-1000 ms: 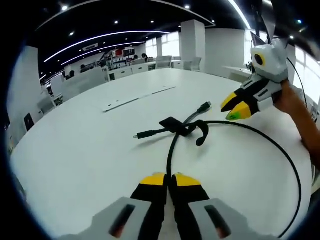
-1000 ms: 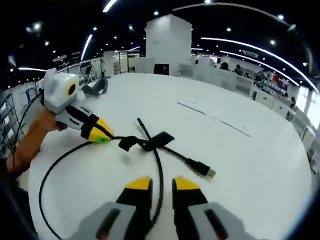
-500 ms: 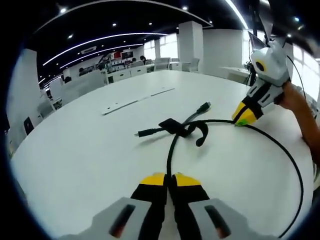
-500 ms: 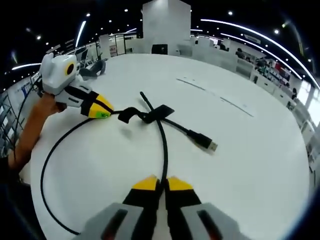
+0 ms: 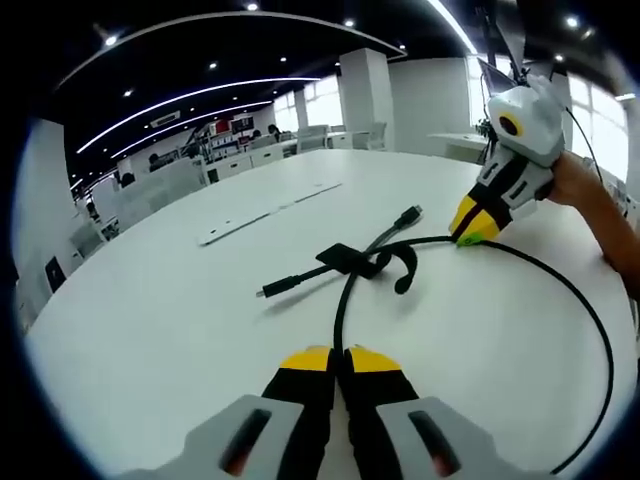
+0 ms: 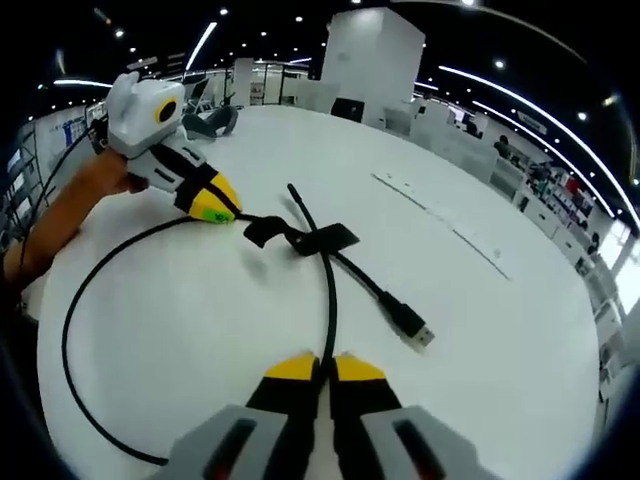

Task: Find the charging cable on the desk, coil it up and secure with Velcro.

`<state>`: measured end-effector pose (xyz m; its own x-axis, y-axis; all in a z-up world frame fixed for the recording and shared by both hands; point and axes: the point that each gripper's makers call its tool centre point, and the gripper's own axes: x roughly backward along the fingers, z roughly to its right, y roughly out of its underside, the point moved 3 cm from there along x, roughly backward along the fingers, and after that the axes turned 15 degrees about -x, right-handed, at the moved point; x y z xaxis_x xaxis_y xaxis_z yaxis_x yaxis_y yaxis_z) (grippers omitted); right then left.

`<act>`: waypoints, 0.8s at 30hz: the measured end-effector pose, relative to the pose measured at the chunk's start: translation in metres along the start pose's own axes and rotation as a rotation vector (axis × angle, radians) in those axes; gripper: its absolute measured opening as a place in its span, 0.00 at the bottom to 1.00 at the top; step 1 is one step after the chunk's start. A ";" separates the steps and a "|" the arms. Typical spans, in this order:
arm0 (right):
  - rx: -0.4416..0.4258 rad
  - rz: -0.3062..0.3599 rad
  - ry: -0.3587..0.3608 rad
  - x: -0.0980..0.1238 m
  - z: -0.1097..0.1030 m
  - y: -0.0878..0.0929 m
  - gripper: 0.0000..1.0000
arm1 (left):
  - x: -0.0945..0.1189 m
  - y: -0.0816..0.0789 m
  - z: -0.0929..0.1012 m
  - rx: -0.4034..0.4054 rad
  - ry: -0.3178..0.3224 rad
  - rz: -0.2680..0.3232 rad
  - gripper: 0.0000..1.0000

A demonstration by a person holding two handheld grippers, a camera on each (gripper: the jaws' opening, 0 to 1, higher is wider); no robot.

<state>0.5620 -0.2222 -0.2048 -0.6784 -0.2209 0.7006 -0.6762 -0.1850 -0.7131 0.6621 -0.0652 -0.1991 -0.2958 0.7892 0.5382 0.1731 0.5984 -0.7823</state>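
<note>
With both pairs of jaws closed on the thin black charging cable point(image 5: 345, 300) lying looped on the white desk point(image 5: 170, 330), left gripper point(image 5: 338, 358) and right gripper point(image 6: 315, 366) should draw loops evenly toward the black Velcro strap point(image 6: 325, 238), avoiding kinks.

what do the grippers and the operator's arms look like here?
Both grippers match: the left gripper and right gripper have grey jaw bases, black fingers and yellow tips. A white housing tops each, with thin black wires trailing behind. The forearm is bare, no sleeve visible.
</note>
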 end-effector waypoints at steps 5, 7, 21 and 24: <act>-0.013 0.008 -0.041 -0.003 -0.004 -0.002 0.06 | 0.000 0.000 -0.001 0.013 0.011 0.010 0.05; -0.012 0.009 -0.047 -0.004 -0.006 -0.004 0.06 | 0.000 0.000 -0.001 0.019 0.015 0.016 0.05; 0.006 0.011 -0.110 -0.009 -0.009 -0.009 0.06 | -0.004 -0.001 -0.001 0.039 0.057 0.045 0.05; 0.008 0.015 -0.140 -0.012 -0.009 -0.011 0.06 | -0.004 -0.002 0.000 0.032 0.061 0.047 0.05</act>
<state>0.5748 -0.2088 -0.2051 -0.6410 -0.3552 0.6804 -0.6640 -0.1880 -0.7237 0.6626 -0.0694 -0.2002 -0.2302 0.8240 0.5177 0.1551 0.5562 -0.8164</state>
